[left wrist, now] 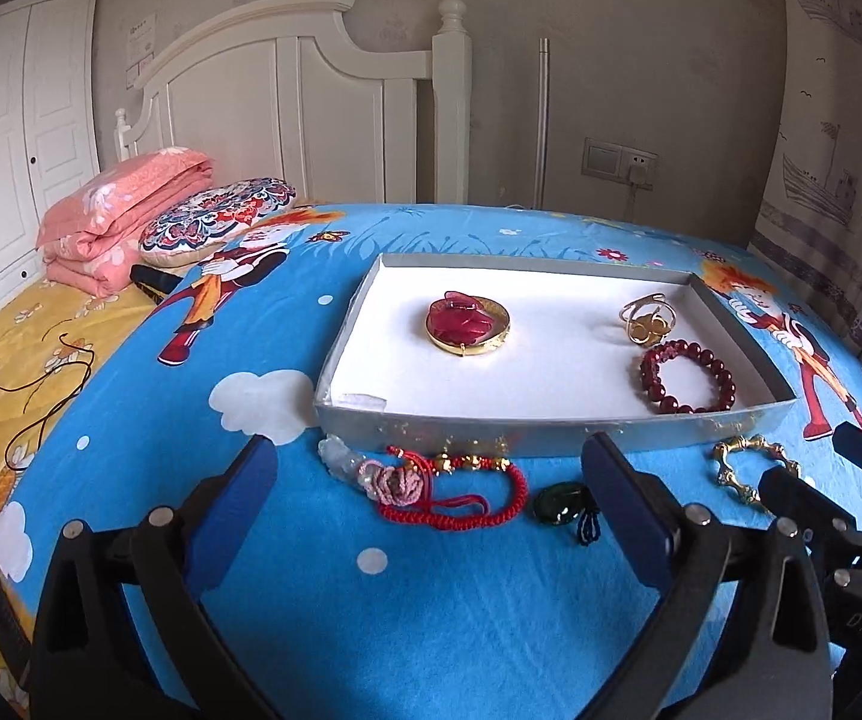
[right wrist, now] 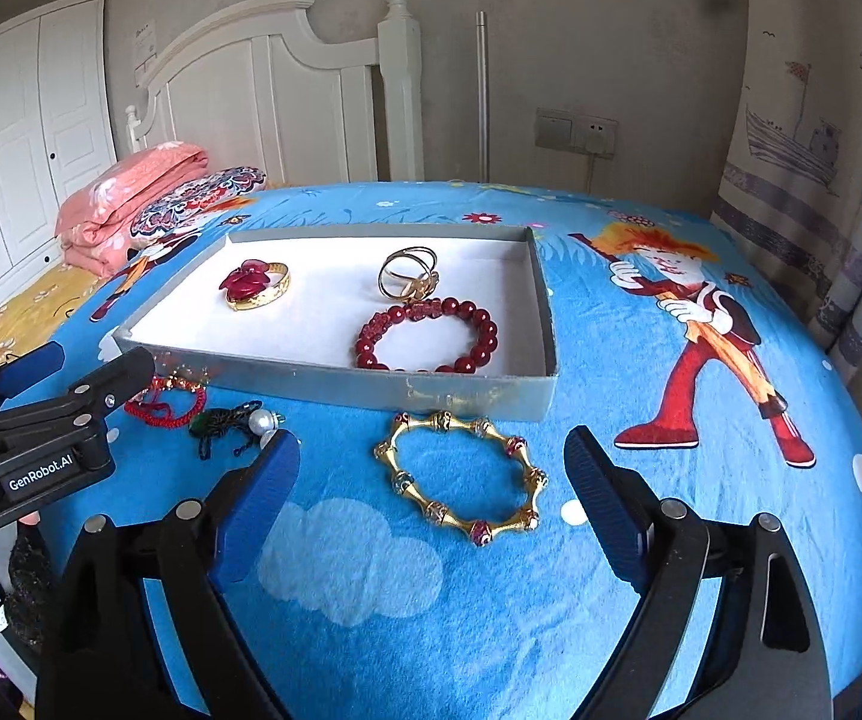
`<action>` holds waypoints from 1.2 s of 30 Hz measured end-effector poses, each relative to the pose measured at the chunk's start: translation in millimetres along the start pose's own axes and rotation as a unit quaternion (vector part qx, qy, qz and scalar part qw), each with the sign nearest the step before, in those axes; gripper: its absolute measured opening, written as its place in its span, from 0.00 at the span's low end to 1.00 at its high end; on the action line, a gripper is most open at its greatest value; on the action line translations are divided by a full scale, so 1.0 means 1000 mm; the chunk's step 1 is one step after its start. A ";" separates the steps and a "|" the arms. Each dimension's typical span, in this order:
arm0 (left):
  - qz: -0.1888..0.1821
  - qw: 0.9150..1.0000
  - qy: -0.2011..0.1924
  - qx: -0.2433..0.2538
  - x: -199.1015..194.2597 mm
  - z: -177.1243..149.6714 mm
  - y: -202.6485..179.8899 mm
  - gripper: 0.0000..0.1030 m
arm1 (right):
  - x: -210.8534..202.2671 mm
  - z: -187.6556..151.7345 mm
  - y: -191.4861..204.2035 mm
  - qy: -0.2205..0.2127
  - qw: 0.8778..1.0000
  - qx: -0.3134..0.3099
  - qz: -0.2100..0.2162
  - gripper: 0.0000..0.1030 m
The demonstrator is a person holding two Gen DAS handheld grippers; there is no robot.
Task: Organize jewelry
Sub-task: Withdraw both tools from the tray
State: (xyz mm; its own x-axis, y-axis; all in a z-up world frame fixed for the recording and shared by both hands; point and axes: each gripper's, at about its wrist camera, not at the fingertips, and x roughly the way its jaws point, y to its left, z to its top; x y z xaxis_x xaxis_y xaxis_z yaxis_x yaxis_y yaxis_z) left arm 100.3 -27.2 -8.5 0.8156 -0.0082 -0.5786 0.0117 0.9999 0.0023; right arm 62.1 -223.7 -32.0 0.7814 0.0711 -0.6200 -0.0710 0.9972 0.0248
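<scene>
A shallow grey tray [left wrist: 551, 429] [right wrist: 371, 387] on the blue sheet holds a gold bangle with a red piece [left wrist: 468, 322] [right wrist: 257, 283], gold rings [left wrist: 646, 318] [right wrist: 410, 277] and a dark red bead bracelet [left wrist: 682, 377] [right wrist: 428, 333]. In front of the tray lie a red cord bracelet with a pale charm [left wrist: 449, 483] [right wrist: 167, 402], a green stone pendant [left wrist: 560, 504] [right wrist: 224, 420] and a gold bamboo-link bracelet [left wrist: 752, 468] [right wrist: 461, 474]. My left gripper [left wrist: 431, 474] is open around the cord bracelet. My right gripper [right wrist: 431, 462] is open around the gold link bracelet.
The bed carries a folded pink quilt [left wrist: 119, 216] and a patterned cushion [left wrist: 215, 222] at the back left. A black cord [left wrist: 41, 396] lies on the yellow sheet. A white headboard [left wrist: 287, 90] and a curtain [right wrist: 821, 150] border the bed.
</scene>
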 end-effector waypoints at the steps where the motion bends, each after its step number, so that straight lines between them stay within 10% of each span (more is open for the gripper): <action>1: -0.003 1.000 0.005 0.000 -0.001 -0.003 0.000 0.95 | -0.001 -0.003 0.001 0.004 1.000 -0.002 0.000 0.81; 36: -0.015 0.999 0.029 0.019 -0.026 -0.080 0.011 0.96 | -0.027 -0.069 -0.005 0.010 1.000 -0.002 -0.016 0.82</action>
State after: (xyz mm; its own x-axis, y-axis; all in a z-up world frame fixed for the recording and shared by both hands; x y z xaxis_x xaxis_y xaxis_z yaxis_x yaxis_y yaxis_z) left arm 32.8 -15.0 -58.2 0.7799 -0.0364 -0.6248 0.0589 0.9981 0.0154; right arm -1.3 -232.5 -69.9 0.7707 0.0378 -0.6361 -0.0480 0.9988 0.0011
